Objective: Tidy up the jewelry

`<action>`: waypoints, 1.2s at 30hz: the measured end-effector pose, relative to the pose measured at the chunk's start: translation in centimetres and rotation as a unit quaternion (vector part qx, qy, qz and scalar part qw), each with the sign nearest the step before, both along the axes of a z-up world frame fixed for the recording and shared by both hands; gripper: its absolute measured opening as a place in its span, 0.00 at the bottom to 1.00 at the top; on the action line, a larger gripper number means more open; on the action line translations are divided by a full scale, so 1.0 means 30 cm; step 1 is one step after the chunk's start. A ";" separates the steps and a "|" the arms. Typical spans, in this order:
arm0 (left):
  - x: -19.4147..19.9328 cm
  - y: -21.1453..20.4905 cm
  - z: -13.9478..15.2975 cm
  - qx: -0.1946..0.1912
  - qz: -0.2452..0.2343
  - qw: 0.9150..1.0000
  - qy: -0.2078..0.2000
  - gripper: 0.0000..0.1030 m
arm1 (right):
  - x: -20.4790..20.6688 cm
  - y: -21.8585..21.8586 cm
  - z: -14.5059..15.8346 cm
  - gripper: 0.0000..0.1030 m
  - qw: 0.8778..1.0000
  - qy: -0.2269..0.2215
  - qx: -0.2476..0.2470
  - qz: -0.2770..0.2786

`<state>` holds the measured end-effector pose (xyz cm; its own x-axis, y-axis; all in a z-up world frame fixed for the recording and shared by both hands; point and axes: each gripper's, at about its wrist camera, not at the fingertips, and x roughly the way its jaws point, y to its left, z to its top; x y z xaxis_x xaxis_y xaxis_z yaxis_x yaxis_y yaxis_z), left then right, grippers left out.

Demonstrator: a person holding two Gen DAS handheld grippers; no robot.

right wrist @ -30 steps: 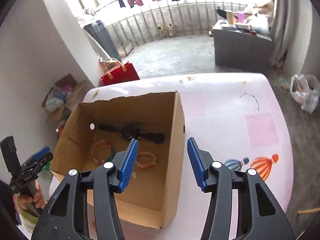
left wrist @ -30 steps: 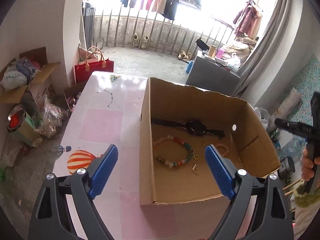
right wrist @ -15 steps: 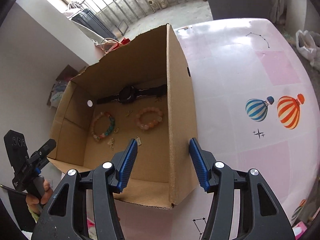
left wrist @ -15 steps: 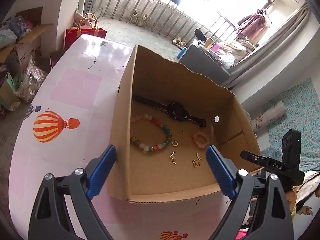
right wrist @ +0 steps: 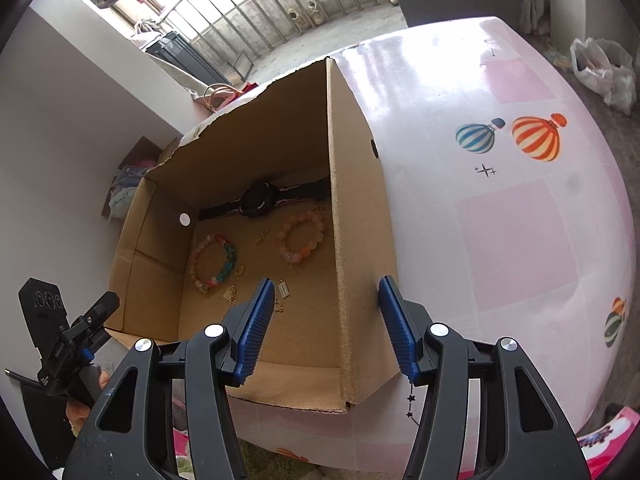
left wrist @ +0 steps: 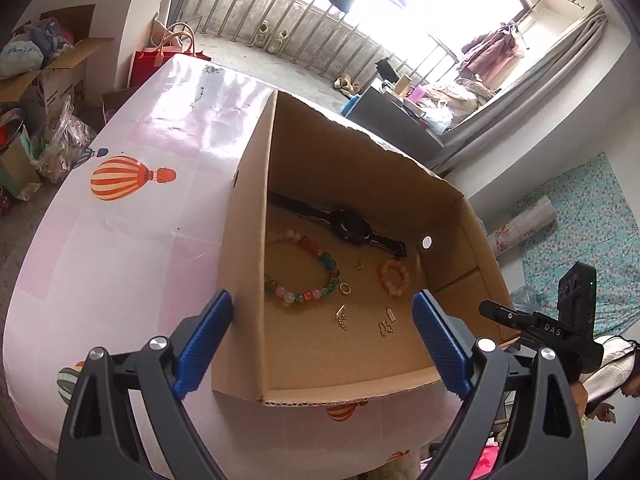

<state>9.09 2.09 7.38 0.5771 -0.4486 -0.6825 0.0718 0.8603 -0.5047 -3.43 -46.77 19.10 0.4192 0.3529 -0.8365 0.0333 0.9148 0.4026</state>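
An open cardboard box (left wrist: 248, 240) (right wrist: 352, 208) stands on the pink table. Inside lie a black watch (left wrist: 352, 226) (right wrist: 260, 202), a multicolour bead bracelet (left wrist: 308, 272) (right wrist: 214, 258), a small pink bead bracelet (left wrist: 394, 278) (right wrist: 302, 238) and several small gold pieces (left wrist: 342, 316) (right wrist: 284, 290). My left gripper (left wrist: 320, 340) is open and straddles the box's left wall near its front corner. My right gripper (right wrist: 324, 324) is open and straddles the box's right wall. Neither holds anything.
The table (left wrist: 120, 240) (right wrist: 500, 200) wears a pink cloth with balloon prints. Boxes and bags (left wrist: 36, 92) sit on the floor at the left. The other gripper's handle shows in each view (left wrist: 560, 328) (right wrist: 68, 340).
Both grippers have come down and forward to the box, so each now straddles a side wall. The jewelry has not moved.
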 end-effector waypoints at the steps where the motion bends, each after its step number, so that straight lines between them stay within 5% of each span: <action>1: -0.011 -0.006 -0.005 0.007 -0.003 1.000 -0.007 0.86 | 0.002 0.005 -0.008 0.54 1.000 -0.004 -0.001 0.000; 5: -0.057 -0.027 -0.006 0.039 0.005 0.999 -0.026 0.86 | 0.024 0.001 -0.009 0.53 1.000 -0.022 0.001 -0.013; 8: -0.162 -0.045 0.049 0.108 0.039 0.989 -0.091 0.87 | -0.052 0.004 0.059 0.58 0.995 -0.079 -0.024 -0.048; 12: -0.295 -0.072 0.098 0.178 0.060 0.970 -0.153 0.95 | -0.199 0.025 0.139 0.75 0.975 -0.173 -0.111 -0.086; 16: -0.379 -0.122 0.111 0.213 0.062 0.962 -0.159 0.95 | -0.311 0.095 0.181 0.90 0.954 -0.229 -0.176 -0.078; 25: -0.384 -0.247 0.091 0.277 0.083 0.946 -0.147 0.95 | -0.388 0.145 0.057 0.92 0.957 -0.189 -0.204 -0.079; 28: -0.340 -0.268 0.047 0.281 0.060 0.952 -0.107 0.95 | -0.383 0.176 0.022 0.92 0.960 -0.172 -0.211 -0.067; 32: -0.315 -0.256 -0.004 0.236 0.073 0.968 -0.054 0.95 | -0.374 0.198 0.003 0.92 0.960 -0.157 -0.220 -0.069; 36: -0.306 -0.241 -0.029 0.223 0.087 0.971 -0.024 0.95 | -0.365 0.209 -0.001 0.92 0.960 -0.151 -0.229 -0.057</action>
